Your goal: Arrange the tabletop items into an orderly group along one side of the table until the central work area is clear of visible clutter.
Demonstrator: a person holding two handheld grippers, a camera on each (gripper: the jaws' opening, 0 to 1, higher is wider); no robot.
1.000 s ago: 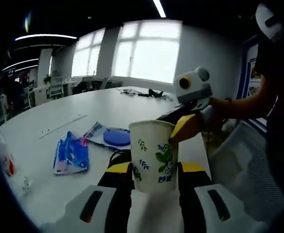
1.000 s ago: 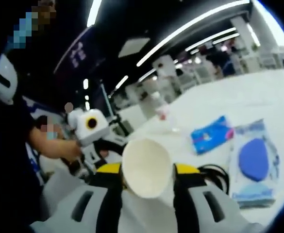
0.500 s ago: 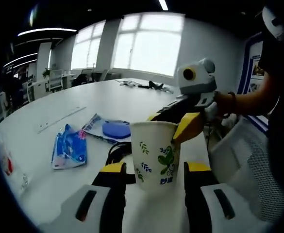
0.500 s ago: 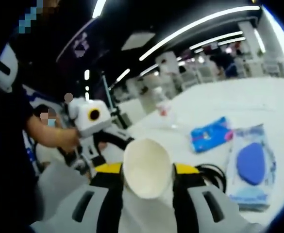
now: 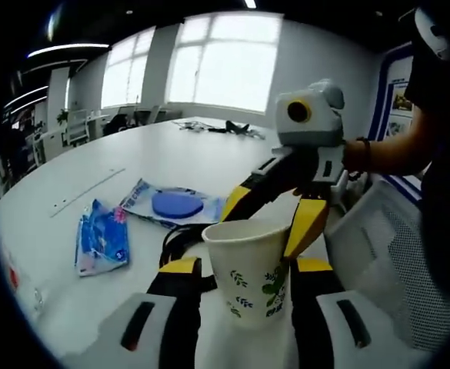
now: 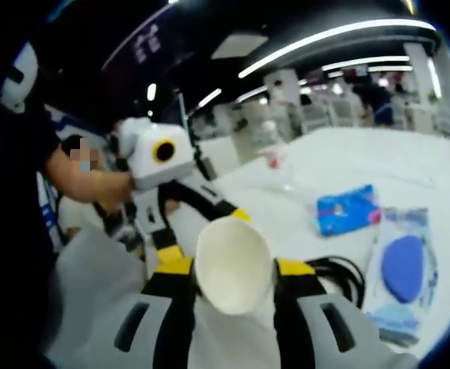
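Note:
A white paper cup [image 5: 245, 270] printed with green leaves stands upright between my left gripper's [image 5: 245, 266] jaws, which sit slightly apart from its sides. My right gripper [image 5: 272, 217] reaches in from the upper right, its yellow fingers straddling the cup's rim. In the right gripper view the cup [image 6: 232, 265] is seen down its white mouth, pinched between my right gripper's [image 6: 233, 269] jaws. The left gripper [image 6: 201, 232] rises from the left just behind it. All this hangs over the near edge of the white table [image 5: 140, 161].
On the table lie a blue packet [image 5: 100, 238] [image 6: 348, 209], a clear bag with a blue disc [image 5: 175, 206] [image 6: 401, 269] and a black cable [image 5: 175, 242] [image 6: 340, 273]. A plastic bottle [image 6: 271, 157] stands further off. A mesh chair [image 5: 394, 254] and a person's arm [image 5: 394, 150] are at the right.
My left jaws have parted a little from the cup, which now sits lower between them. The right gripper's fingers have come down around the rim and kept the cup.

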